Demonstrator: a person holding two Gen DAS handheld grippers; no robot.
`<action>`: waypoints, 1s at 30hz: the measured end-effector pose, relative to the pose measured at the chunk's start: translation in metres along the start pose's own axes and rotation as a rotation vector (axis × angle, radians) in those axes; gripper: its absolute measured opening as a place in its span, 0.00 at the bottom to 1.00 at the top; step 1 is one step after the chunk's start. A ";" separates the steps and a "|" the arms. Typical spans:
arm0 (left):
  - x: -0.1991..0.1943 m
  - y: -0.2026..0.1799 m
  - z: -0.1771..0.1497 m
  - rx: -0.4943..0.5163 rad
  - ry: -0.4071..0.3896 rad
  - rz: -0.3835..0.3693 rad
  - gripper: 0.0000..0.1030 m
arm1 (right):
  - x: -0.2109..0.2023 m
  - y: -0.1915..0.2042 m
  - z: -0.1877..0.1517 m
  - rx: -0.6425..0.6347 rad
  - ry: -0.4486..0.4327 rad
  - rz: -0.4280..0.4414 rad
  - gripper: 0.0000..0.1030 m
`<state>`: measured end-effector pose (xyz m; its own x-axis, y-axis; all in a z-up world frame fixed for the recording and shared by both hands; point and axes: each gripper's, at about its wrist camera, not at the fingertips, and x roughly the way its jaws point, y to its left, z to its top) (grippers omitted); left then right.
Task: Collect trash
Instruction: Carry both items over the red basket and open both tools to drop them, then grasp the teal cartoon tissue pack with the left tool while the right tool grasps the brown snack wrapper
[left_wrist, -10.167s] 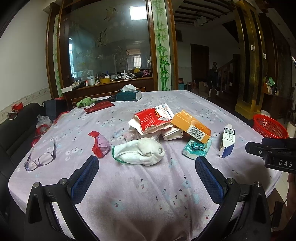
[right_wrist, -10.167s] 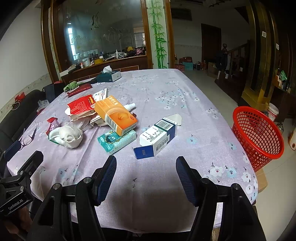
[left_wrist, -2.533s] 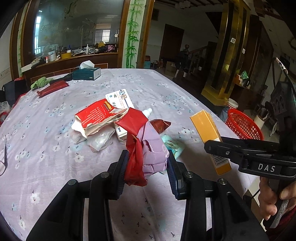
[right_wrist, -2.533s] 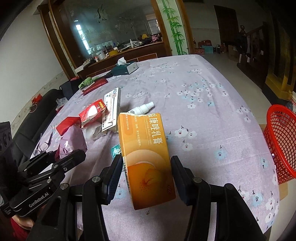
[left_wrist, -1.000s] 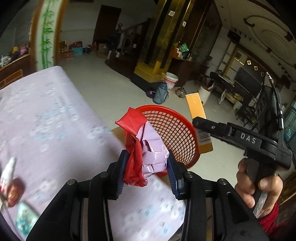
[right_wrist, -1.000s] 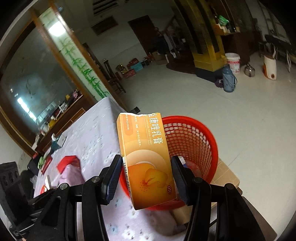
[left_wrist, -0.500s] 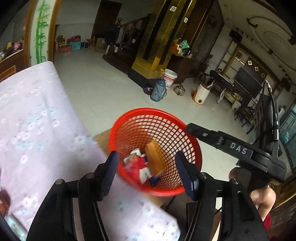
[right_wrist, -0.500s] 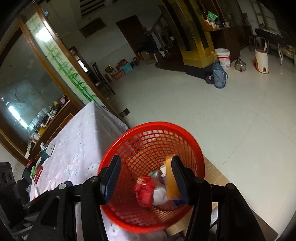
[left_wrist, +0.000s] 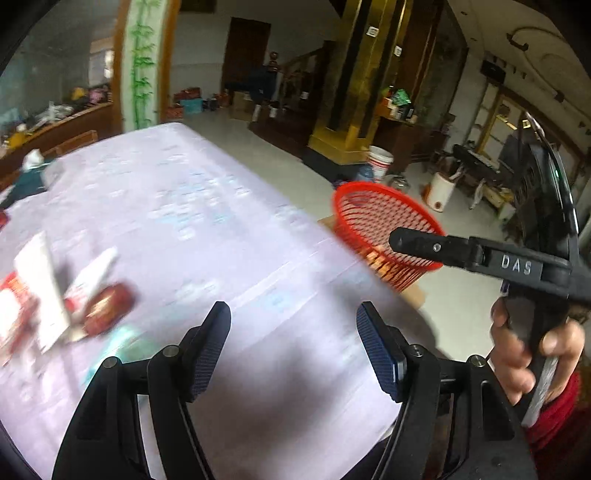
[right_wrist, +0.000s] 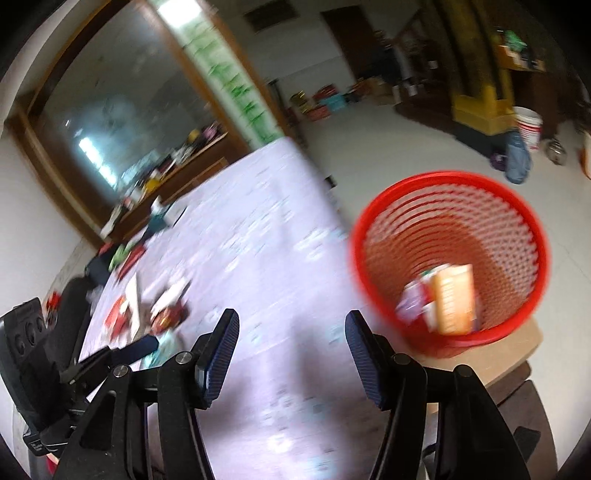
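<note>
Lying in the red basket (right_wrist: 517, 236): an orange box (right_wrist: 453, 299) among blurred wrappers (unidentifiable). Left tongs (left_wrist: 294, 347) and right tongs (right_wrist: 290, 356) gaping wide, gripping nothing.

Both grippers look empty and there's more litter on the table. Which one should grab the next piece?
Probably the left gripper: open, and the remaining wrappers lie on its side. The right gripper is nearer the red basket.

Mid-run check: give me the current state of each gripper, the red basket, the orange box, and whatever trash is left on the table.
left gripper: open, empty, over the table.
right gripper: open, empty, beside the basket.
red basket: upright on a board next to the table, partly filled.
orange box: inside the basket, leaning among other scraps.
leftover trash: lying in a blurred pile on the table; single items hard to tell.
</note>
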<state>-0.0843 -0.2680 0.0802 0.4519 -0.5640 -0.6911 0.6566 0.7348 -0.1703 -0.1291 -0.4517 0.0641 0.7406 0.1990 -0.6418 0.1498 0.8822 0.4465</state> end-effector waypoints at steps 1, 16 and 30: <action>-0.008 0.009 -0.008 -0.003 -0.006 0.024 0.68 | 0.005 0.008 -0.004 -0.014 0.015 0.009 0.62; -0.012 0.115 -0.050 -0.168 0.081 0.121 0.73 | 0.034 0.068 -0.030 -0.126 0.106 0.053 0.62; 0.034 0.093 -0.043 -0.056 0.156 0.247 0.62 | 0.043 0.066 -0.021 -0.103 0.118 0.054 0.62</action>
<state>-0.0340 -0.2025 0.0101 0.4925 -0.3037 -0.8156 0.5019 0.8647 -0.0190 -0.1014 -0.3760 0.0534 0.6631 0.2910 -0.6896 0.0393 0.9065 0.4204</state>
